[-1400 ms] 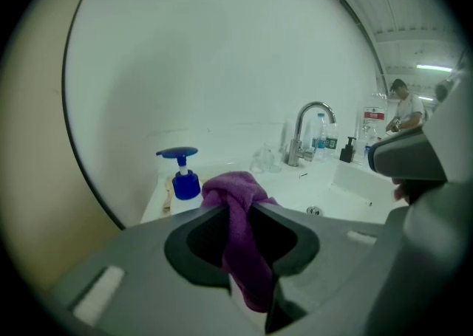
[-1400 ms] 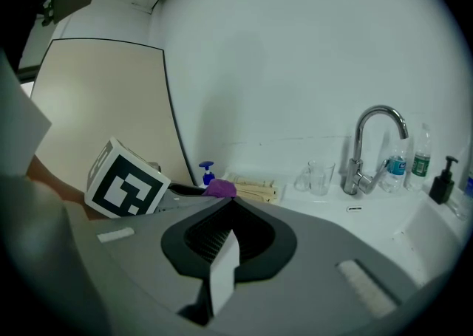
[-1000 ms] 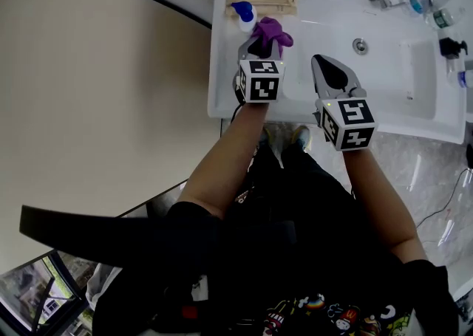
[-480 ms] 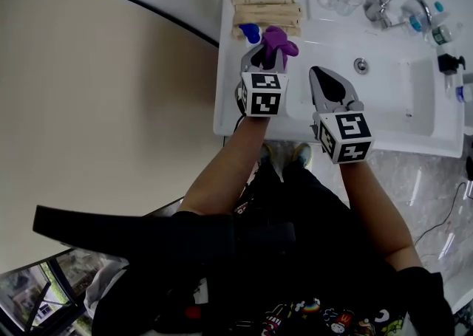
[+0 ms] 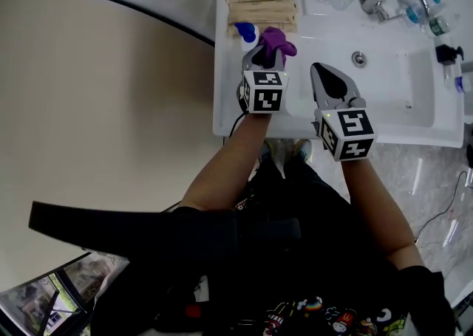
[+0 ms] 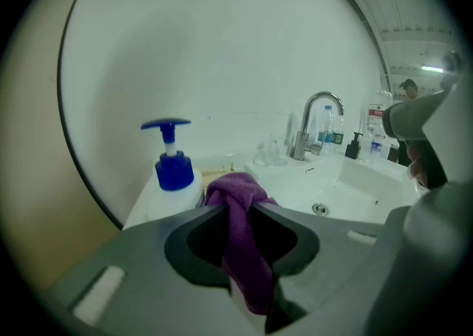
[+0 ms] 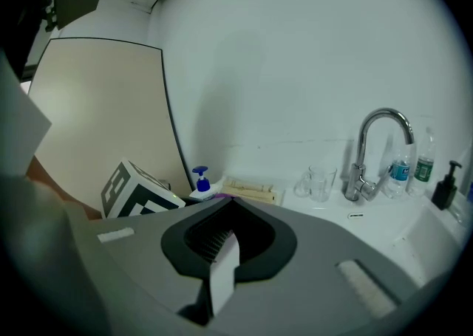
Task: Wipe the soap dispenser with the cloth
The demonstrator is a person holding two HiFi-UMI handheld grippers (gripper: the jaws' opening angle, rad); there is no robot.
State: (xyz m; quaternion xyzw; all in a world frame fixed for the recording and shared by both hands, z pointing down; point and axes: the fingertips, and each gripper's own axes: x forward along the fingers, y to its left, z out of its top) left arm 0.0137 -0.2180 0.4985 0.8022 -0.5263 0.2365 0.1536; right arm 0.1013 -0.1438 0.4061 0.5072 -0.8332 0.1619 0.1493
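Purple cloth [image 6: 238, 232] is pinched between the closed jaws of the left gripper [image 6: 238, 207]. A bunched knot of it rises above the tips and a tail hangs below. In the head view the cloth [image 5: 278, 38] bulges past the left gripper [image 5: 264, 51].

Soap dispenser [image 6: 176, 173]: blue pump and white shoulder show at 10 o'clock of the cloth, just beside it; contact cannot be judged. From the head, only the dispenser's blue cap [image 5: 247, 31] is seen, and the body is hidden behind jaw and cloth.

Right gripper [image 7: 225, 206]: jaws together, nothing between them. It hangs over the white sink [image 5: 399, 117] at 4 o'clock of the left one [image 5: 325, 70].

Faucet [image 7: 375, 144] is at the back edge, with small bottles beside it too small to identify. Beige rolls [image 5: 262, 7] lie at 12 o'clock of the dispenser; their material is unclear.

Against 0.5 s ago, both grippers hold nearly the same pose. Against 1.0 s ago, the cloth sits slightly closer to the dispenser cap.
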